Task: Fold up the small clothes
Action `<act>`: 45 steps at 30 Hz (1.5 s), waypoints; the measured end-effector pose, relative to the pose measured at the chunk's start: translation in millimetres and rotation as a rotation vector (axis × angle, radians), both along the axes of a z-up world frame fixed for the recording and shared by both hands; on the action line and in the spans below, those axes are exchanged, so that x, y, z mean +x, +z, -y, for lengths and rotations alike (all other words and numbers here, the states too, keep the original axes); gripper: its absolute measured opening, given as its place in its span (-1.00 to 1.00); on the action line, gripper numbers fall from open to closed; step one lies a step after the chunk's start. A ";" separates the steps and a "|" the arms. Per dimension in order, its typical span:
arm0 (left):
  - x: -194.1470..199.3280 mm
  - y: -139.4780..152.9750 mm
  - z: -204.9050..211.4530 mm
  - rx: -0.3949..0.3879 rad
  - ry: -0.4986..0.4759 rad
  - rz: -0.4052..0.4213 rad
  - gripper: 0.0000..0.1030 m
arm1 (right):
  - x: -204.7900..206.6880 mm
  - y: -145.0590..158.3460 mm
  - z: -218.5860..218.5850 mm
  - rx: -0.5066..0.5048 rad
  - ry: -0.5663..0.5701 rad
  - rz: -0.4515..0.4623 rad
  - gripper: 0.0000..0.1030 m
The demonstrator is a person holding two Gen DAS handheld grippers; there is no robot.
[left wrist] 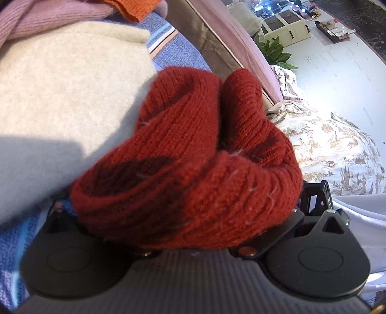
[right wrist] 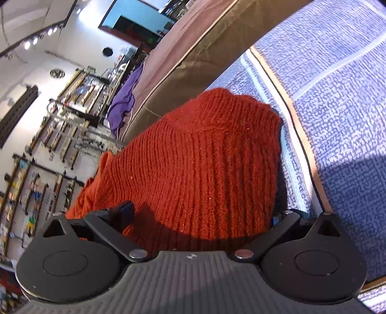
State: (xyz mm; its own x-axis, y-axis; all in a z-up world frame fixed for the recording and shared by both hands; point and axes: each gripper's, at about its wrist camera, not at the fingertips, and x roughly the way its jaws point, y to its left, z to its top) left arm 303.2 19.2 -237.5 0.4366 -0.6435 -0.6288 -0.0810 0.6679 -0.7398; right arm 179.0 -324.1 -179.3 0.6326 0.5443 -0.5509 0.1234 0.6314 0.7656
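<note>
**Red knit bunched across both claws, over a blue woven cover**

Nearest the left wrist camera, the left claw (left wrist: pixel 185 212) is almost wholly buried: a red knit garment (left wrist: pixel 188 164) is heaped over the space between its fingers, rolled into thick folds with a deep crease running down its middle. Only the black linkage arms and a little of one finger (left wrist: pixel 316 198) on the right show past the wool, so I cannot tell whether the claw is pinching the fabric or merely standing under it.

The right wrist camera shows much the same. The right claw (right wrist: pixel 197 217) has the red knit garment (right wrist: pixel 200 166) draped as a broad ribbed dome across its gap, the cloth spilling off to the left in loose gathers. One dark finger (right wrist: pixel 120 212) pokes out at the left edge of the wool; the other is hidden, and again the grip cannot be read.

Just behind the garment in the left view lies a cream fleece piece (left wrist: pixel 65 101), touching the red knit along its left side. Beyond that are a pink knit (left wrist: pixel 43 21) and an orange ribbed cuff (left wrist: pixel 135 9) at the top edge. All rest on a blue woven cover (right wrist: pixel 337 101) with pale, tan and dark stripes, which fills the right of the right wrist view.

Farther off, a brown cushion (right wrist: pixel 197 46) with light piping borders the cover. A printed floral cloth (left wrist: pixel 333 154) lies crumpled to the right, with a leafy plant (left wrist: pixel 275 50) and white cabinets (left wrist: pixel 287 29) beyond.
</note>
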 end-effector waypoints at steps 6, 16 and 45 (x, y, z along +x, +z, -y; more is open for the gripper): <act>0.0 4.5 6.4 0.042 -0.003 0.024 1.00 | -10.5 -2.6 9.4 -0.043 -0.014 0.001 1.00; -8.5 12.2 6.8 0.067 -0.018 0.060 0.77 | -25.8 17.0 1.7 -0.122 -0.055 0.058 0.42; -252.6 103.5 159.5 0.048 -0.480 0.301 0.26 | -284.9 111.6 105.9 -0.274 -0.272 0.242 0.22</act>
